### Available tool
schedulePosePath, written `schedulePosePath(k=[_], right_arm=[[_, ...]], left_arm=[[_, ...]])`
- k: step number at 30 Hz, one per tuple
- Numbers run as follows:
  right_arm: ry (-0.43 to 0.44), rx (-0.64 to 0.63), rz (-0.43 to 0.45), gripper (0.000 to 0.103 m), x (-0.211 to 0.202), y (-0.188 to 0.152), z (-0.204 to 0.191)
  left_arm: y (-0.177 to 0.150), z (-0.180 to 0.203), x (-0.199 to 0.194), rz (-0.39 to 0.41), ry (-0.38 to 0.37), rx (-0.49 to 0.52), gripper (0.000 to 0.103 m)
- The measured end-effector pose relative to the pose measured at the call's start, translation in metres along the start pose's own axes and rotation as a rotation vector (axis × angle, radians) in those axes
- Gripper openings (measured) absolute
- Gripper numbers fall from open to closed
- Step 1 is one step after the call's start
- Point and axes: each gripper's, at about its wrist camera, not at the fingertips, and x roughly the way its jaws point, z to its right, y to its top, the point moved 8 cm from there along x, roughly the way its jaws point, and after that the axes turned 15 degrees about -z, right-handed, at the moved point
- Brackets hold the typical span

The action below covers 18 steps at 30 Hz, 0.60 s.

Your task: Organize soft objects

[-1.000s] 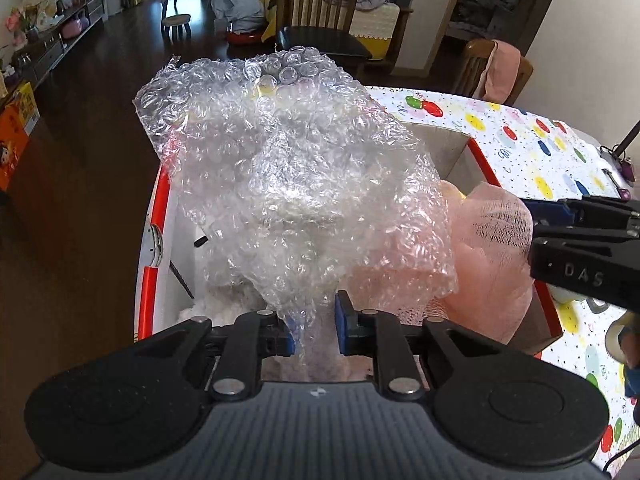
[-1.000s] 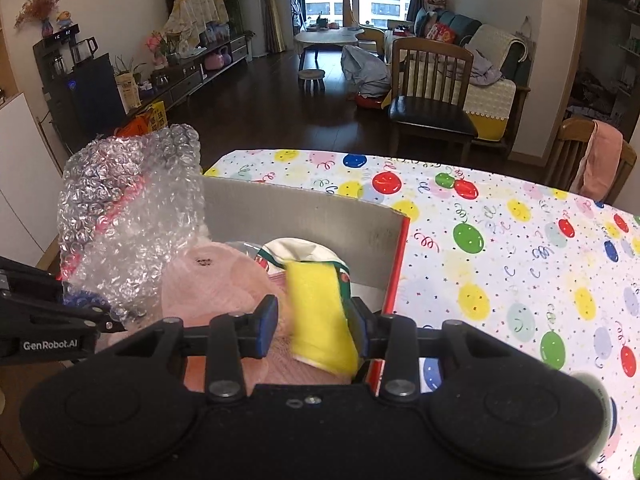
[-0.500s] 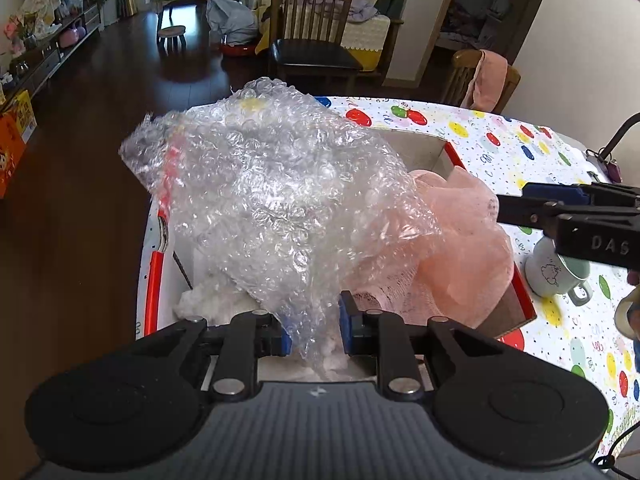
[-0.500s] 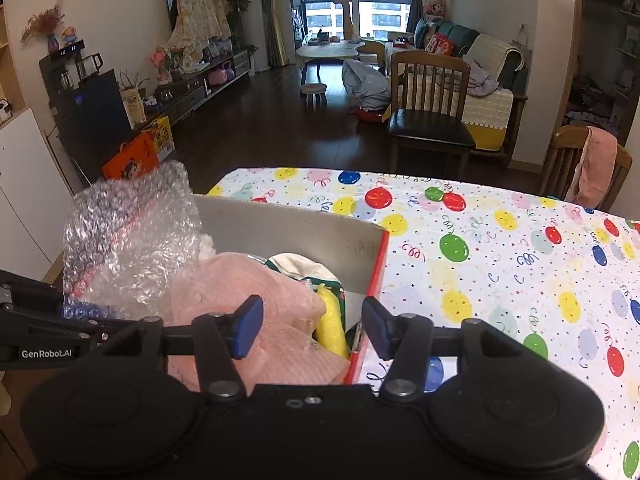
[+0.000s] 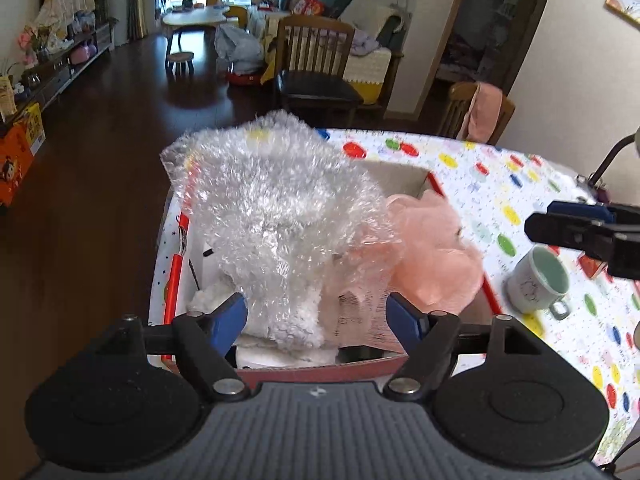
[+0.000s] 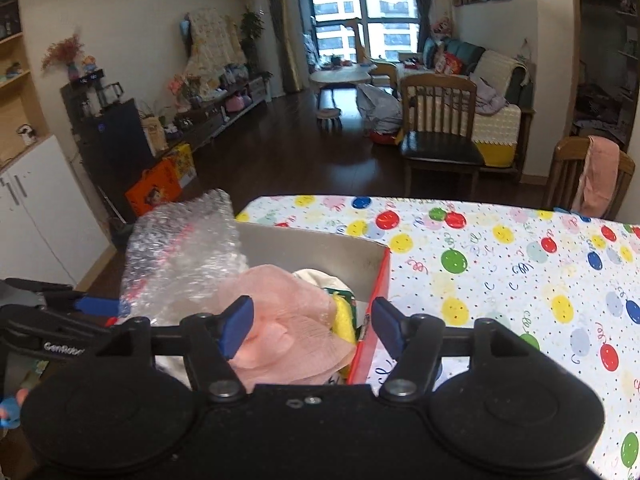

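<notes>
A crumpled sheet of bubble wrap (image 5: 280, 216) stands in the red-rimmed cardboard box (image 5: 487, 289), over something white and fluffy (image 5: 296, 322). Beside it on the right lies a pink mesh pouf (image 5: 436, 256). My left gripper (image 5: 318, 316) hangs above the box's near edge, its jaws opening; the wrap's lower end shows between them, and the pads do not press on it. In the right wrist view my right gripper (image 6: 312, 320) is opening too, above the pouf (image 6: 280, 320) and a yellow sponge (image 6: 344, 316), holding nothing. The bubble wrap (image 6: 180, 252) rises at the box's left.
The box sits at the left end of a table with a balloon-print cloth (image 6: 520, 280). A pale mug (image 5: 538, 280) stands on the cloth right of the box. Wooden chairs (image 6: 440, 128) stand beyond the table's far edge, and dark floor lies to the left.
My left jaws let go of the bubble wrap and spread wide. The right jaws released the yellow sponge, which now lies in the box. Both grippers drew back and up from the box.
</notes>
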Motion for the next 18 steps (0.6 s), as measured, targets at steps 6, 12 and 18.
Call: schedulePosePath(k=[6, 12, 18], right_arm=[[0.048, -0.027, 0.038, 0.072, -0.027, -0.01, -0.012], [0.083, -0.08, 0.078, 0.079, -0.053, -0.023, -0.028], [0.109, -0.127, 0.124, 0.086, -0.076, -0.034, -0.04]], left_arm=[[-0.008, 0.011, -0.032, 0.086, -0.008, -0.009, 0.082], [-0.015, 0.024, -0.065, 0.173, 0.023, -0.004, 0.083], [-0.024, 0.033, -0.087, 0.222, 0.007, -0.014, 0.093]])
